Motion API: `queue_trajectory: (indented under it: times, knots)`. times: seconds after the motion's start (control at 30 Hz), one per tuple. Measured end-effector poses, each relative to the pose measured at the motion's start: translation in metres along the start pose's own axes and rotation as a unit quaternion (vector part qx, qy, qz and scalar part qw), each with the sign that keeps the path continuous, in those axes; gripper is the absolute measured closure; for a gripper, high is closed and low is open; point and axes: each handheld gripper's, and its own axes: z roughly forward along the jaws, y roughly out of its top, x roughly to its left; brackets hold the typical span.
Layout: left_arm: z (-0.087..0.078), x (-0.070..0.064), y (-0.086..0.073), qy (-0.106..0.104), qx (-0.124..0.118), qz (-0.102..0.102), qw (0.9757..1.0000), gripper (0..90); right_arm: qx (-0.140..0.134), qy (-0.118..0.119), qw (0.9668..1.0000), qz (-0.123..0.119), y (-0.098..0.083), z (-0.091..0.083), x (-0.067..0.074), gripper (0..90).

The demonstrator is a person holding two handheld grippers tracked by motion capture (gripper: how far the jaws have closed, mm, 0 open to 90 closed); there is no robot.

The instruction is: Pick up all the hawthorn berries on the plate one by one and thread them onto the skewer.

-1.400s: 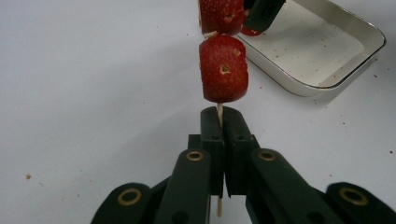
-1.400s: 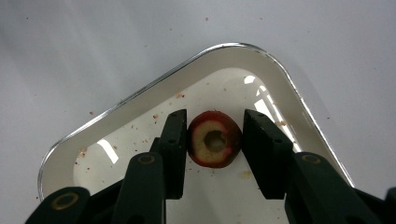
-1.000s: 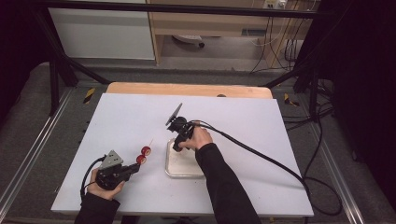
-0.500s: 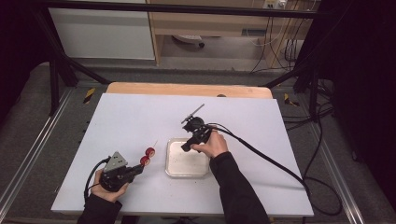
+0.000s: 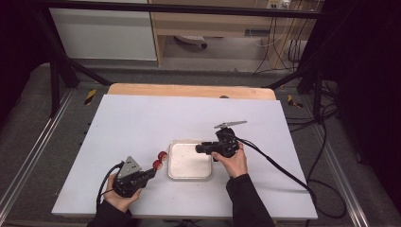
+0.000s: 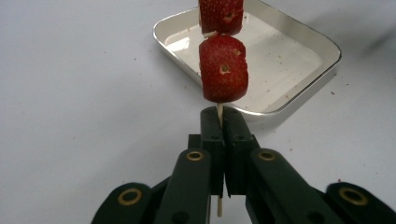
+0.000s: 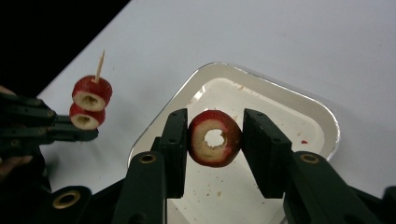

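From the high view, a white tabletop [image 5: 142, 123] carries a shallow white square tray [image 5: 189, 163] near its middle. The left gripper [image 5: 150, 173] sits at about eight o'clock from the tray and carries a thin wooden skewer with two red fruit slices [image 5: 160, 160] just off the tray's left rim. The right gripper [image 5: 200, 148] hovers over the tray's two o'clock corner, pointing toward nine o'clock.

In the left gripper view, the jaws are pressed together on the bare wooden stick, which runs up toward twelve o'clock through the two red cored slices [image 6: 223, 67]; the tray [image 6: 299, 60] lies beyond them at one o'clock.

In the right gripper view, the jaws stand partway closed with a third red ring-shaped fruit slice with a pale cored centre [image 7: 215, 138] pinched between the pads, its hole facing the camera, above the tray [image 7: 289, 116]. The loaded skewer's pointed tip [image 7: 99, 63] rises at ten o'clock, well apart from the held ring.

The step in hand looks like threading: the third ring is lifted and on its way to the stick. The next move calls for carrying the ring toward ten o'clock and lining its hole with the tip before sliding it on.
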Motion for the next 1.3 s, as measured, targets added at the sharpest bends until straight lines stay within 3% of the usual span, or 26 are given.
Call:
queue_trajectory:
  times: [0.17, 0.5, 0.83, 1.2, 1.3]
  knots:
    - [0.005, -0.007, 0.006, 0.003, -0.004, -0.010, 0.9999, 88.1, -0.048, 0.022, 0.9981, 0.033, -0.012, -0.010, -0.011, 62.1]
    - [0.023, -0.029, 0.020, -0.002, -0.011, -0.042, 0.9991, 88.1, -0.130, 0.043, 0.9880, 0.072, -0.023, -0.021, -0.014, 62.1]
    - [0.035, -0.049, 0.031, -0.012, -0.019, -0.057, 0.9981, 88.1, -0.210, 0.054, 0.9720, 0.090, -0.021, -0.023, -0.010, 62.2]
    - [0.043, -0.064, 0.037, -0.021, -0.022, -0.059, 0.9978, 88.1, -0.269, 0.058, 0.9558, 0.102, -0.019, -0.024, -0.007, 62.2]
    - [0.045, -0.067, 0.039, -0.026, -0.022, -0.060, 0.9976, 88.0, -0.277, 0.061, 0.9527, 0.108, -0.018, -0.025, -0.007, 62.3]
